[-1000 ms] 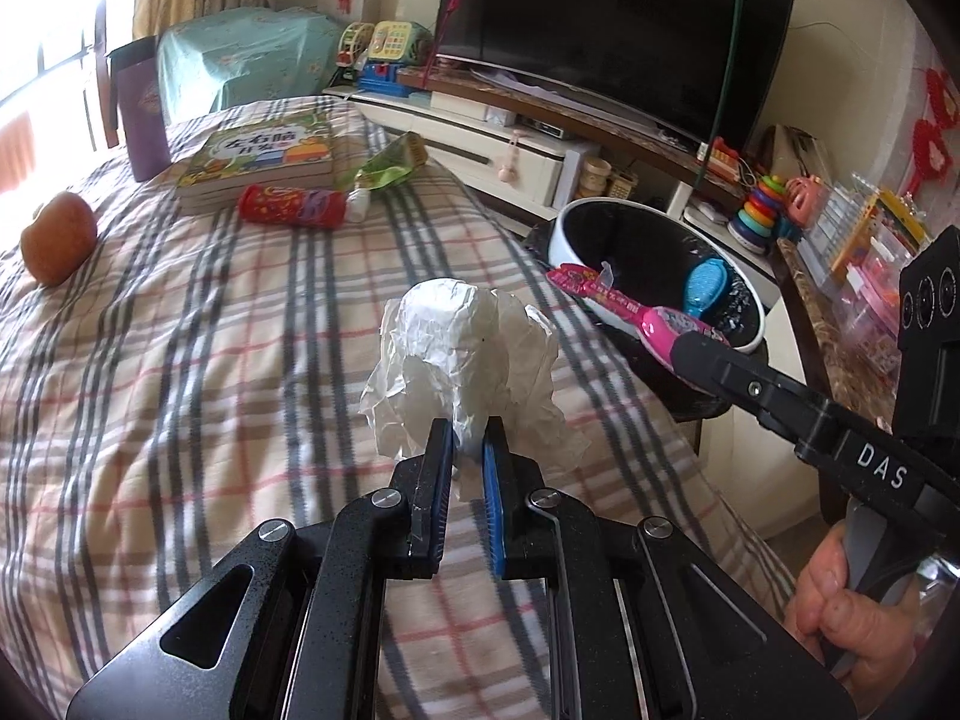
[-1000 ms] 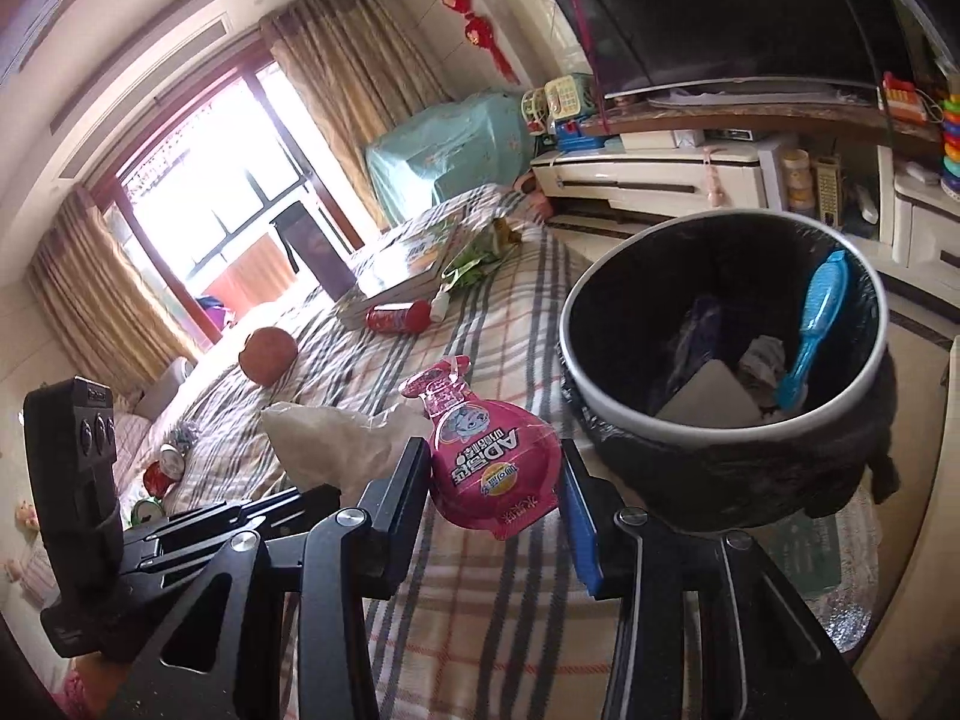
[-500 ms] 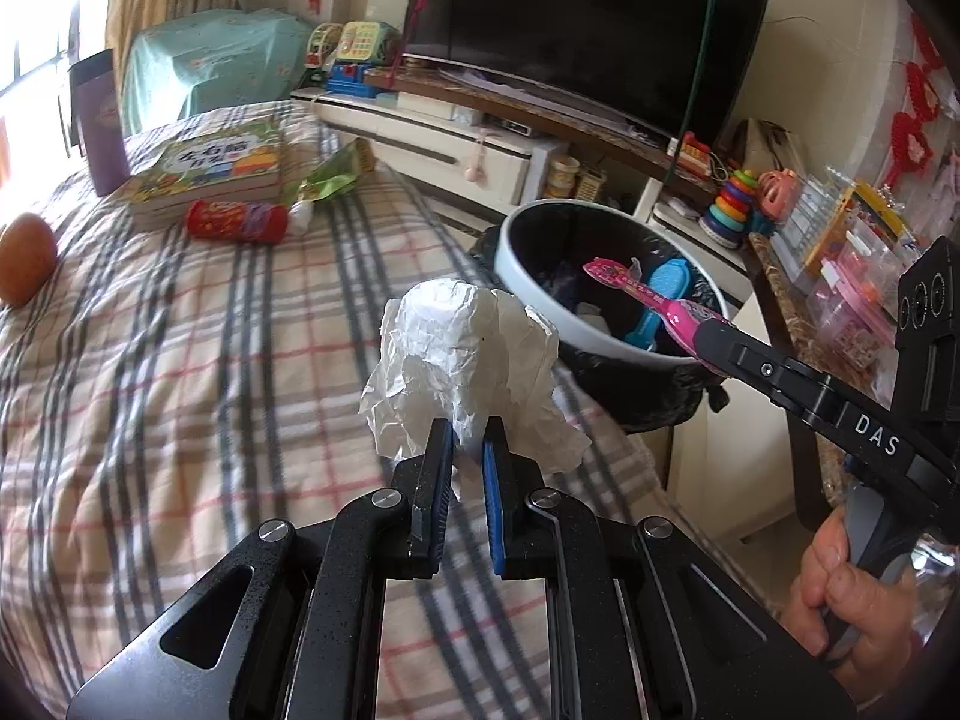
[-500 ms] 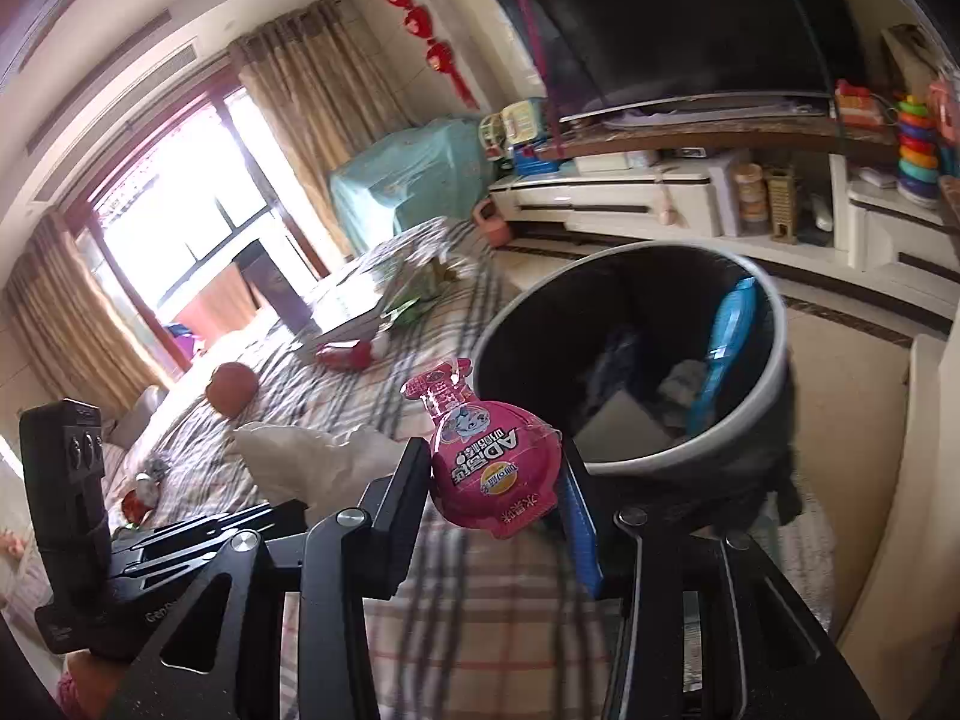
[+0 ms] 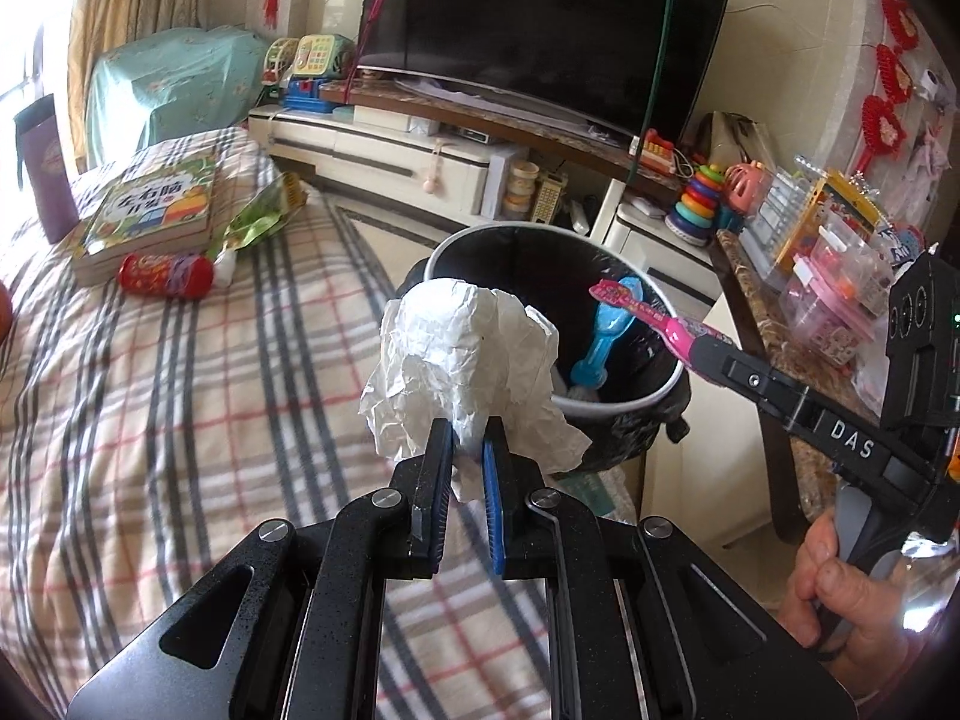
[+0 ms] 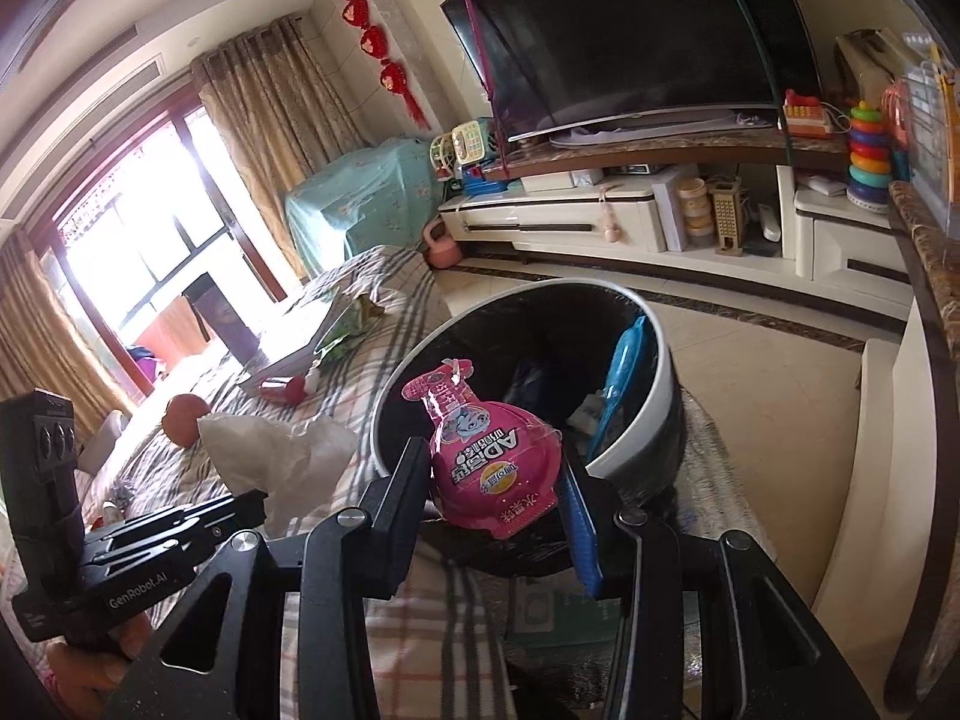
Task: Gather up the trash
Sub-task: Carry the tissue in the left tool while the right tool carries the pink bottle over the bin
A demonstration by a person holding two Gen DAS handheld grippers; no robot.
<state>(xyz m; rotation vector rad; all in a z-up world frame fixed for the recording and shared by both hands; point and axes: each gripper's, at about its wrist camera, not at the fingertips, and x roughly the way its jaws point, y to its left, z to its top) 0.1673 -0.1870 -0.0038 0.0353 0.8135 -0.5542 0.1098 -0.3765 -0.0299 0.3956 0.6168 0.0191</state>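
Note:
My left gripper (image 5: 465,441) is shut on a crumpled white paper (image 5: 462,360) and holds it in the air beside the near rim of the round black trash bin (image 5: 624,402). My right gripper (image 6: 495,480) is shut on a pink snack pouch (image 6: 486,462) and holds it over the bin's near rim (image 6: 660,384). The pouch (image 5: 636,306) and the right gripper also show in the left wrist view, over the bin's right side. The bin holds a blue brush (image 5: 606,330) and other scraps. The white paper (image 6: 270,450) shows at the left of the right wrist view.
The plaid bed (image 5: 150,390) carries a book (image 5: 150,216), a red tube (image 5: 165,276), a green wrapper (image 5: 258,222) and an orange ball (image 6: 186,417). A TV cabinet (image 5: 420,162) and toy shelves (image 5: 828,240) stand behind the bin.
Both grippers have moved from above the bed toward the bin with their loads. The pink pouch now hangs over the bin opening and the paper is at its rim.

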